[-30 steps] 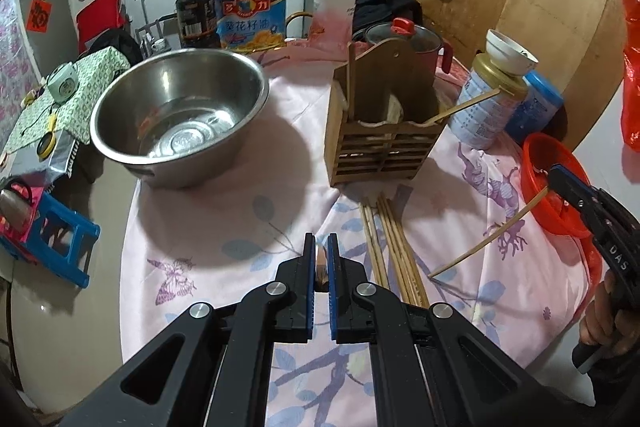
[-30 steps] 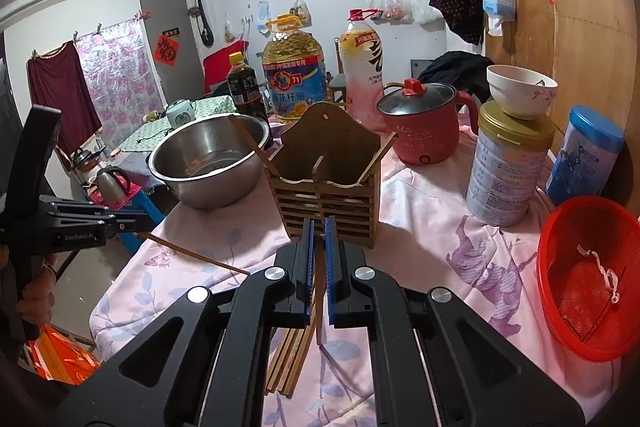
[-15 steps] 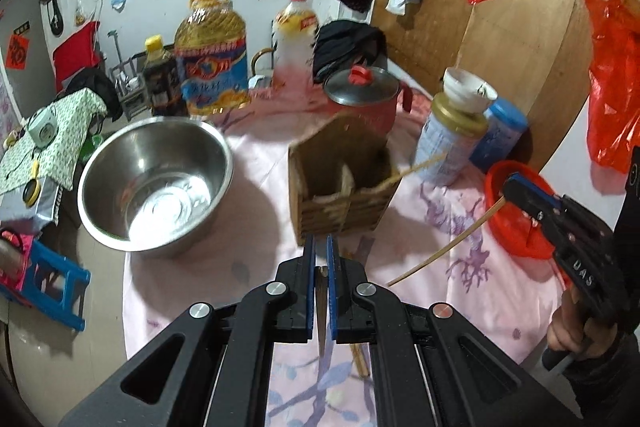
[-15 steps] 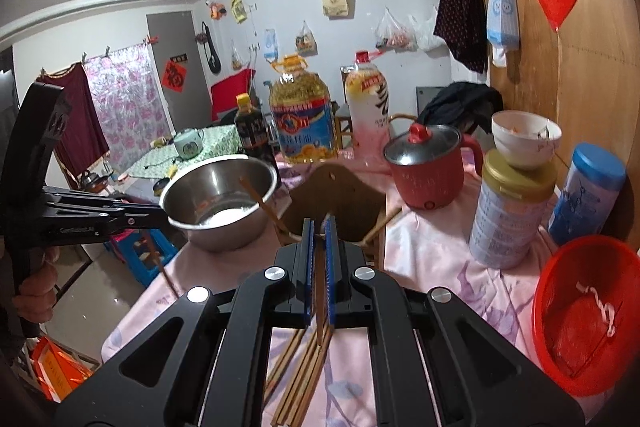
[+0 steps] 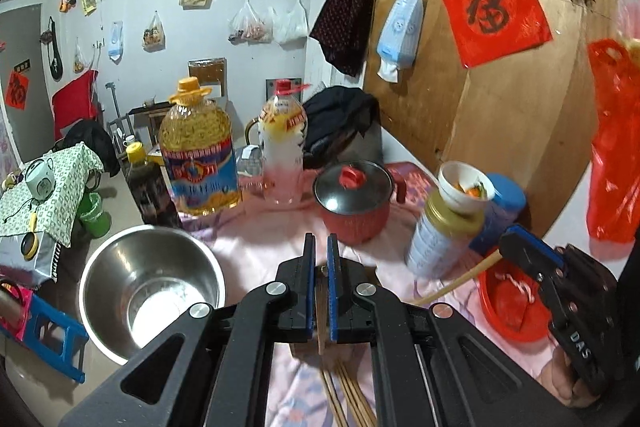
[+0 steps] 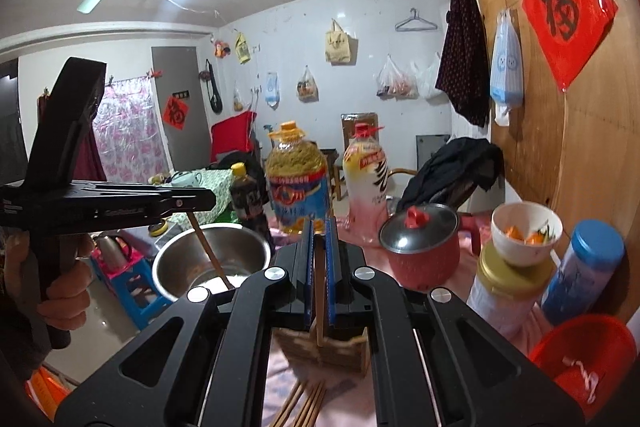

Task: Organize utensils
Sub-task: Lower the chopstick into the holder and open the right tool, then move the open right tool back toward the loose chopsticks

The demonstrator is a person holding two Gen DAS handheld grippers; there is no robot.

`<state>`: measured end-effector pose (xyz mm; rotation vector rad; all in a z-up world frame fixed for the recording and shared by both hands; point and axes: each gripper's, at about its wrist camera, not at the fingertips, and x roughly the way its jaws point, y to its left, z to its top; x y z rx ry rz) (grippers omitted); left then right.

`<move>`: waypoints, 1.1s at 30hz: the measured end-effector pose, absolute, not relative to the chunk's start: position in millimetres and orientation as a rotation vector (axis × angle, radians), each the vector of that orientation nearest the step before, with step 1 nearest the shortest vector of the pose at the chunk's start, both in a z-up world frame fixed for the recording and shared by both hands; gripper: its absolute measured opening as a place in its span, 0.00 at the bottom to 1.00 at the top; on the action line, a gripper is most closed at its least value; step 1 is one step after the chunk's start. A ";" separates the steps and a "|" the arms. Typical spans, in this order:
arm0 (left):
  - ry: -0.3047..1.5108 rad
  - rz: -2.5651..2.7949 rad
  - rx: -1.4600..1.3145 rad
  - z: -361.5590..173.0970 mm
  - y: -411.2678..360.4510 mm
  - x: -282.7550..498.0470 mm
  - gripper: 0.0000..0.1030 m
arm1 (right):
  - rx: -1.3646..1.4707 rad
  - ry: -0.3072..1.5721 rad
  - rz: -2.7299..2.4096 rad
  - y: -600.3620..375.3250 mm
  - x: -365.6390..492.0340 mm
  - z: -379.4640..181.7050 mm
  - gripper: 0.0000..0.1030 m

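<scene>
Both grippers are lifted above the table, each shut on one wooden chopstick. My left gripper pinches a chopstick that hangs down between its pads. My right gripper pinches a chopstick whose lower end points at the wooden utensil holder just below. Several loose chopsticks lie on the pink cloth below; they also show in the right wrist view. The right gripper appears in the left view with its chopstick. The left gripper appears in the right view with its chopstick.
A steel bowl stands at the left. Oil bottles, a red lidded pot, a tin with a white bowl on top and a blue jar stand behind. A red basket sits at the right.
Both grippers have risen from the table, each carrying a chopstick. The views have tilted up, and the wooden holder has dropped from mid-frame to under the fingers.
</scene>
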<state>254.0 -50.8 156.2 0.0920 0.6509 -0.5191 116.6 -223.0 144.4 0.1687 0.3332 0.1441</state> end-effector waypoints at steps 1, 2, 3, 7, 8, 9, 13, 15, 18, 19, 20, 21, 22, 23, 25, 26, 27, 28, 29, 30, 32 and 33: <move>0.648 -0.514 0.092 156.6 -52.0 259.3 0.06 | 0.171 0.334 0.144 -224.3 122.9 144.1 0.06; 0.647 -0.508 0.092 155.4 -54.6 266.4 0.06 | 0.173 0.337 0.144 -225.3 129.4 143.0 0.06; 0.647 -0.505 0.090 153.9 -55.9 272.5 0.06 | 0.173 0.339 0.144 -225.5 134.1 142.0 0.06; 0.666 -0.493 0.082 140.0 -59.3 297.3 0.06 | 0.177 0.363 0.147 -225.4 157.0 131.2 0.06; 0.680 -0.494 0.075 133.0 -60.1 305.5 0.06 | 0.179 0.372 0.148 -225.8 162.0 127.7 0.06; 0.693 -0.495 0.068 126.8 -60.9 311.5 0.06 | 0.181 0.384 0.149 -225.5 167.2 122.6 0.06; 0.752 -0.500 0.050 100.7 -62.7 328.2 0.06 | 0.185 0.445 0.150 -224.4 183.6 99.0 0.06; 0.780 -0.496 0.051 87.0 -62.6 330.9 0.08 | 0.204 0.493 0.162 -223.7 191.9 85.4 0.11; 0.804 -0.451 0.059 72.8 -59.2 331.2 0.51 | 0.206 0.540 0.156 -223.4 199.7 71.0 0.11; 0.806 -0.444 0.056 70.9 -56.1 330.7 0.51 | 0.204 0.543 0.154 -223.7 200.6 70.0 0.11; 0.812 -0.442 0.056 70.1 -54.0 329.5 0.51 | 0.204 0.543 0.155 -224.6 201.2 69.7 0.11; 0.815 -0.437 0.053 69.9 -51.9 329.3 0.51 | 0.205 0.539 0.156 -225.6 201.0 71.2 0.11; 0.815 -0.429 0.048 70.9 -48.9 328.6 0.51 | 0.206 0.533 0.156 -226.5 200.2 73.2 0.11; 0.810 -0.417 0.043 73.0 -44.4 327.2 0.51 | 0.206 0.528 0.157 -226.9 199.4 75.3 0.11; 0.797 -0.395 0.040 77.8 -38.9 323.6 0.54 | 0.205 0.516 0.156 -226.4 194.9 80.1 0.11; 0.789 -0.386 0.039 80.4 -36.2 320.9 0.55 | 0.203 0.510 0.156 -225.9 191.7 81.9 0.11; 0.785 -0.381 0.038 82.7 -35.5 318.6 0.56 | 0.202 0.508 0.156 -225.4 188.3 83.3 0.12; 0.780 -0.374 0.038 84.8 -33.6 315.0 0.58 | 0.198 0.504 0.154 -224.1 183.2 84.4 0.12; 0.775 -0.367 0.038 86.3 -31.9 311.0 0.58 | 0.195 0.502 0.153 -222.9 179.9 85.6 0.13; 0.772 -0.362 0.040 87.2 -30.4 306.7 0.59 | 0.192 0.499 0.151 -221.6 174.3 86.2 0.14; 0.768 -0.348 0.043 88.3 -27.0 297.8 0.61 | 0.194 0.496 0.148 -221.2 165.7 88.2 0.17; 0.768 -0.342 0.044 88.3 -24.8 292.6 0.62 | 0.196 0.495 0.147 -220.5 161.1 88.7 0.20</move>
